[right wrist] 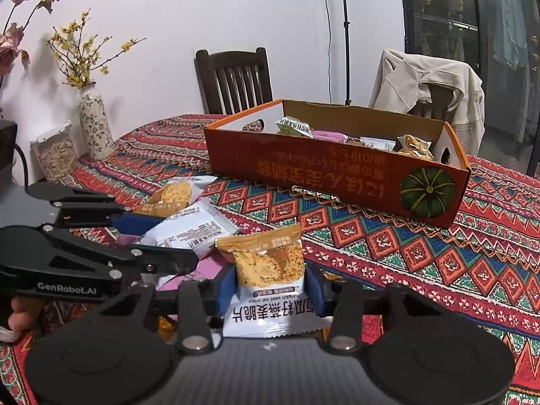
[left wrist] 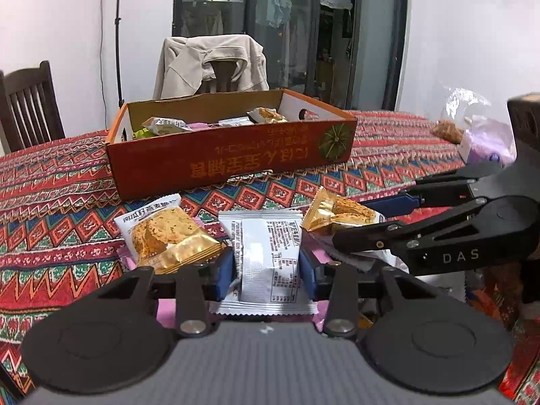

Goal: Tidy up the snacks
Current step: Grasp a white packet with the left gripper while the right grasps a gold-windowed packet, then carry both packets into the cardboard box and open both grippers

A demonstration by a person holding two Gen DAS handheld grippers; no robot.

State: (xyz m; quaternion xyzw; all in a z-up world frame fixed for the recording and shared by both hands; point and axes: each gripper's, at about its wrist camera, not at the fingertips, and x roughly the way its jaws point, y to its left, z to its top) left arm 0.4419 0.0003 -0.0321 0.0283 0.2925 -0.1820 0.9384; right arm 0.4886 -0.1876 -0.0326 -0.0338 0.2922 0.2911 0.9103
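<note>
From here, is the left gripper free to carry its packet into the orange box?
Probably yes. The left gripper is shut on the white packet, and only bare tablecloth lies between it and the orange box, whose top is open.

Home dining room, clothed table [left wrist: 67, 182], chairs [right wrist: 236, 77]

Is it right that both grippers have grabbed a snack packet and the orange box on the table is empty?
Not quite: the orange box already has several snack packets inside, as the right wrist view shows. The rest holds: the left gripper pinches a white packet and the right gripper a cracker packet.
</note>
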